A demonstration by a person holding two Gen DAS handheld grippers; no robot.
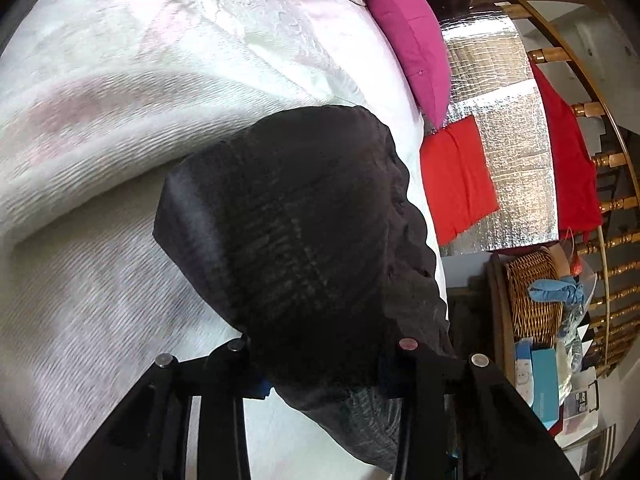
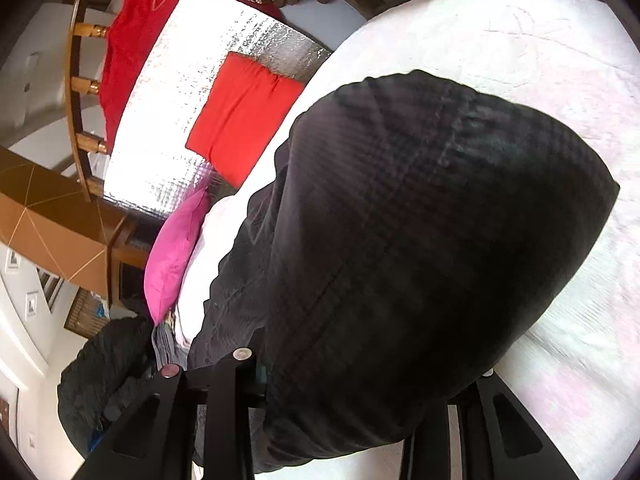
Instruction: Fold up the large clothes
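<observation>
claws [image 1: 322,364] [image 2: 360,364] both clamp bunched black garment [image 1: 304,216] over bed [image 1: 100,128].

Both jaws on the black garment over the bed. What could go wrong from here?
1. The black garment bunches thickly in the left gripper and right gripper, so extra layers may be caught and the fold could come out crooked.
2. Fabric fills both views, hiding the edges; alignment on the white bedspread is hard to judge.
3. It sits near the bed edge by the pink pillow; slack could slide off.

Left claw [image 1: 324,364] and right claw [image 2: 360,372] each seem clamped, angled downward.
</observation>
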